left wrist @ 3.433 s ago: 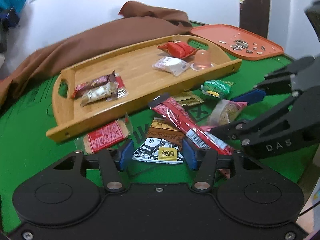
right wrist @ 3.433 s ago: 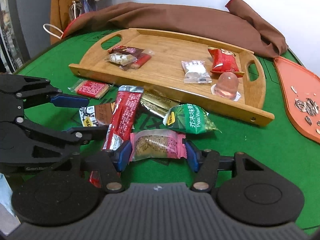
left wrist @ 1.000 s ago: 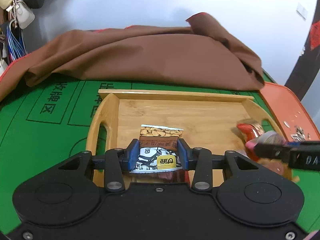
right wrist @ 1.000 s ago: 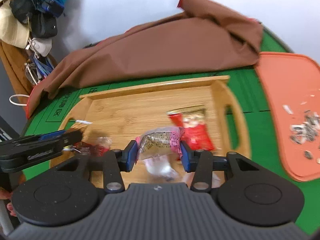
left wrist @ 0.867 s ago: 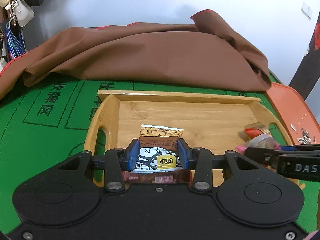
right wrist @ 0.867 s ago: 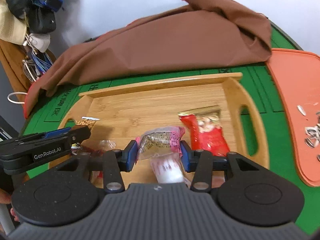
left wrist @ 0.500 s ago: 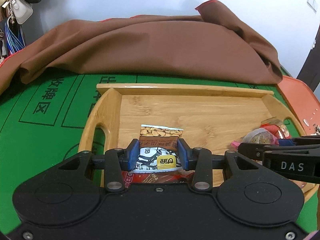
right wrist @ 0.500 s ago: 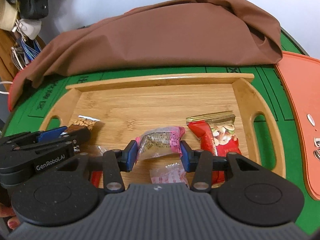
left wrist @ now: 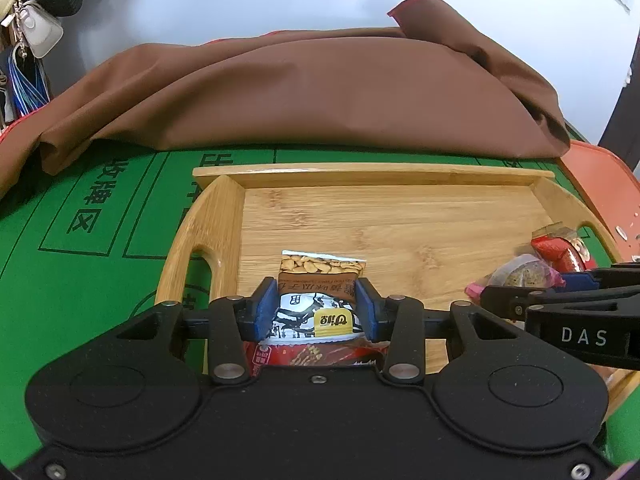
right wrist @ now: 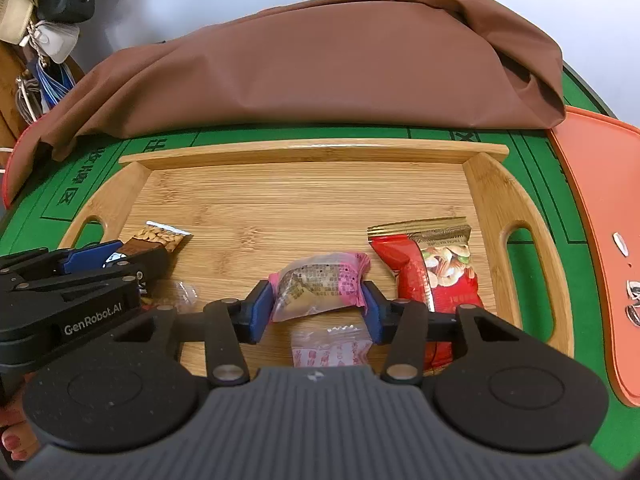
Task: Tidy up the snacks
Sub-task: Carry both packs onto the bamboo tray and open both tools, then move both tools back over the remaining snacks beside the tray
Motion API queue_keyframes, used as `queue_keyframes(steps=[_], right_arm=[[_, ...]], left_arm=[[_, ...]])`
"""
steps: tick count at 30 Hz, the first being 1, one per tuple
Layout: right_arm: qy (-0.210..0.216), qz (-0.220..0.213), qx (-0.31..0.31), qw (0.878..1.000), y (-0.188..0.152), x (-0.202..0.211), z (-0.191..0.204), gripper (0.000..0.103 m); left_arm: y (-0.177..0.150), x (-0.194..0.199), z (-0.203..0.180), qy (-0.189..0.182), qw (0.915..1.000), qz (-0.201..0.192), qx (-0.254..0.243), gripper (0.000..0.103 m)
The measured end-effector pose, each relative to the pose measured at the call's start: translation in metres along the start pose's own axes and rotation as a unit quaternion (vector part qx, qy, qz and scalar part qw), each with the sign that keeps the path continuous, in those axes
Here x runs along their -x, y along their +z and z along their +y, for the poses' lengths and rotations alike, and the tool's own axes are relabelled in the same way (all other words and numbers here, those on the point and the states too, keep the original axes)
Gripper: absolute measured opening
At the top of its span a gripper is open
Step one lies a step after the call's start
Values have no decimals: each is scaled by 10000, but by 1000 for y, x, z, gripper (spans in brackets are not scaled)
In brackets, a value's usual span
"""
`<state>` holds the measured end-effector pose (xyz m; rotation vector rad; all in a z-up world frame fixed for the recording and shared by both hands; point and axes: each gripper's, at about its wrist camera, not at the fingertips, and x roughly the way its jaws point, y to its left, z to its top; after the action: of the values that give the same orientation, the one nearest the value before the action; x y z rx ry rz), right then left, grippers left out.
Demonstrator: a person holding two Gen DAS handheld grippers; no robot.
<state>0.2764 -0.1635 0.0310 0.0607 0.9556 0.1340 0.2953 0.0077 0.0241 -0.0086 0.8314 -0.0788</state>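
My left gripper [left wrist: 316, 306] is shut on a brown and white peanut packet [left wrist: 320, 292] and holds it over the left part of the wooden tray [left wrist: 400, 220]. My right gripper [right wrist: 316, 306] is shut on a pink-edged clear snack packet [right wrist: 320, 280] over the tray's middle [right wrist: 300, 200]. That packet also shows in the left wrist view [left wrist: 520, 276]. On the tray lie a red nut packet [right wrist: 436, 264], a small clear pink-printed packet [right wrist: 328, 348] and a red wrapped snack [left wrist: 304, 354] under the left gripper.
A brown cloth [left wrist: 300, 92] is heaped behind the tray on the green felt table [left wrist: 60, 260]. An orange tray [right wrist: 600, 220] with seed shells stands to the right. Bags hang at the far left [right wrist: 44, 8].
Both grippers picked their packets off the table 3.4 s ago and carried them over the tray. Over the last second both have come lower and closer to the tray floor.
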Motion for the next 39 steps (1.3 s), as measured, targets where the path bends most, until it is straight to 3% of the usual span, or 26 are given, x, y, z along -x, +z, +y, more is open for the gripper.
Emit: queue_keyframes(steps=[9, 14, 26, 39], right_arm=[[148, -305, 145, 9993, -2, 33, 0, 79], [174, -562, 334, 9977, -16, 58, 2, 85], [146, -1022, 731, 9920, -68, 104, 1, 96], [70, -1057, 867, 9906, -113, 116, -11, 103]], left_arm=[[-3, 39, 2, -89, 9991, -386, -115, 88], [-19, 65, 3, -175, 9978, -572, -287, 99], [-72, 122, 5, -445, 9951, -817, -327, 103], [-117, 130, -2, -410, 9961, -685, -378, 103]])
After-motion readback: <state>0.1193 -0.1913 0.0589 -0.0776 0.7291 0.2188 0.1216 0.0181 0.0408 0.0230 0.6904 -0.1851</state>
